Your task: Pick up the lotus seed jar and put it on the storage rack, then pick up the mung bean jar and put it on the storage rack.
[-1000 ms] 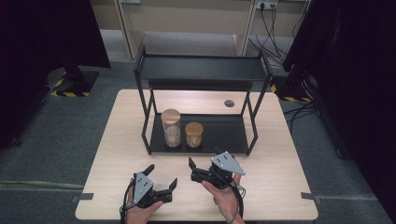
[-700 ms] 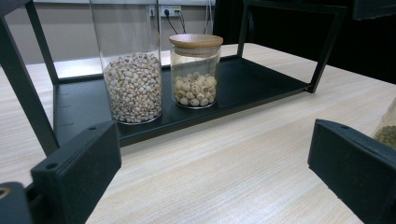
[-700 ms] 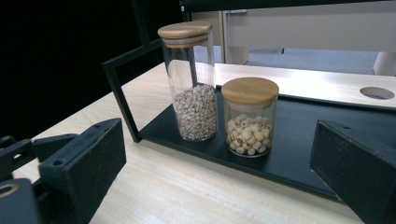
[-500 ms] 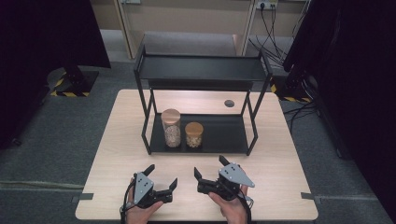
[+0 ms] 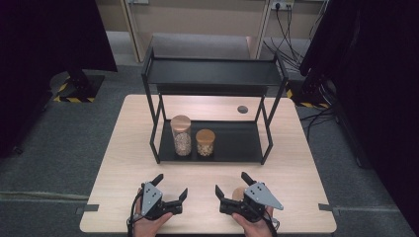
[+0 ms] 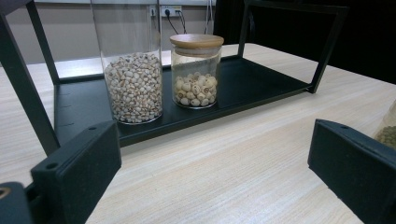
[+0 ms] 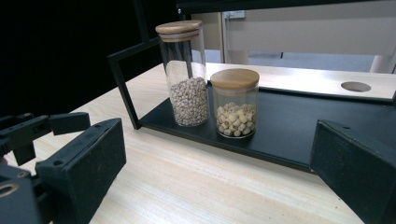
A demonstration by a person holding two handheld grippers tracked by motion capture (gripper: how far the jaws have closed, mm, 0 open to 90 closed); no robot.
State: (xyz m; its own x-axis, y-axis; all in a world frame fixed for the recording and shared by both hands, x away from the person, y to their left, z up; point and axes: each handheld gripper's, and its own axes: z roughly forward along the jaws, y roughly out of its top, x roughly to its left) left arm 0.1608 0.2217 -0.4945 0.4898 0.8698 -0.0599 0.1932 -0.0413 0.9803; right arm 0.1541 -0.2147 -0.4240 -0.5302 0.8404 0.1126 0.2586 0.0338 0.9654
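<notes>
A black two-level rack (image 5: 269, 140) stands mid-table. On its lower shelf (image 6: 261, 86) stand a tall glass jar (image 5: 181, 135) of small pale grains and a short jar (image 5: 205, 142) of larger pale seeds, both with wooden lids. The two also show as the tall jar (image 7: 187, 70) and the short jar (image 7: 235, 102). My left gripper (image 5: 171, 185) is open near the table's front edge, its jaws wide apart in its own view (image 6: 215, 135). My right gripper (image 5: 231, 183) is open beside it, nothing between its jaws (image 7: 217, 130). A jar of green grains (image 6: 390, 133) peeks out behind my left gripper's right-hand jaw.
The rack's upper shelf (image 5: 212, 71) is bare. A round hole (image 5: 242, 109) sits in the wooden table (image 5: 296, 168) behind the rack. Dark curtains hang at both sides, and cables lie on the floor at the far right.
My right gripper has drawn back toward the table's near edge, away from the rack. The left gripper and both shelf jars have stayed put.
</notes>
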